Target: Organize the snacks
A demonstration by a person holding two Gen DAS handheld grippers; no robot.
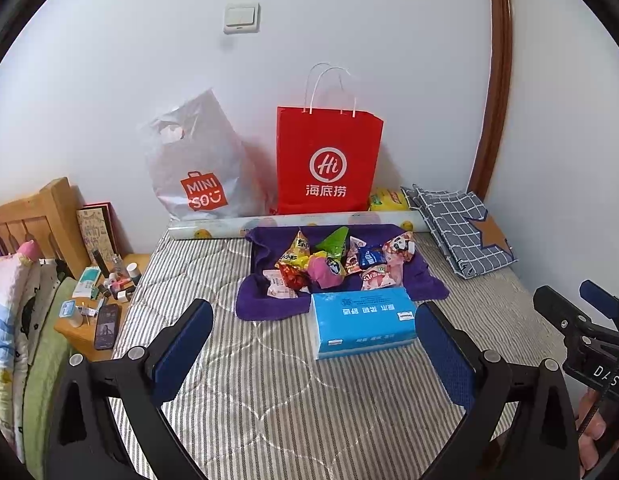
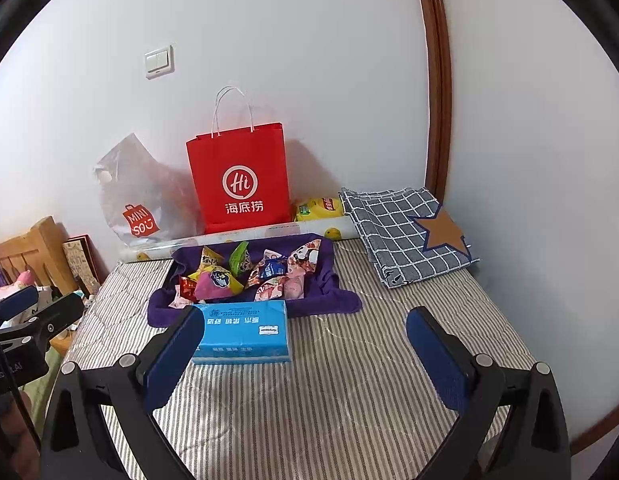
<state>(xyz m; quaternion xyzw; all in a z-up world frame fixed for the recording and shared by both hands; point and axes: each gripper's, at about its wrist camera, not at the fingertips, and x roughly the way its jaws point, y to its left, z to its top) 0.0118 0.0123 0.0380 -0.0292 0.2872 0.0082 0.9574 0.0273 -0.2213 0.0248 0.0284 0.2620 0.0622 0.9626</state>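
Observation:
A heap of several small snack packets (image 1: pixel 341 262) (image 2: pixel 253 274) lies on a purple towel (image 1: pixel 419 280) (image 2: pixel 329 284) on the striped bed. A blue tissue pack (image 1: pixel 361 322) (image 2: pixel 243 332) sits just in front of the towel. My left gripper (image 1: pixel 313 344) hovers open over the bed, short of the tissue pack, nothing between its fingers. My right gripper (image 2: pixel 305 350) is also open and empty, its left finger (image 2: pixel 177 356) overlapping the tissue pack's left end in view. In the left wrist view the right gripper (image 1: pixel 581 320) shows at the right edge.
A red paper bag (image 1: pixel 327 162) (image 2: pixel 239 178) and a silver plastic bag (image 1: pixel 197 164) (image 2: pixel 137 196) stand against the wall behind a paper roll (image 1: pixel 213 230). A yellow packet (image 2: pixel 319 208), folded checked cloth (image 1: pixel 461 232) (image 2: pixel 405 236), and a cluttered bedside table (image 1: pixel 97 300) with a phone (image 1: pixel 106 326).

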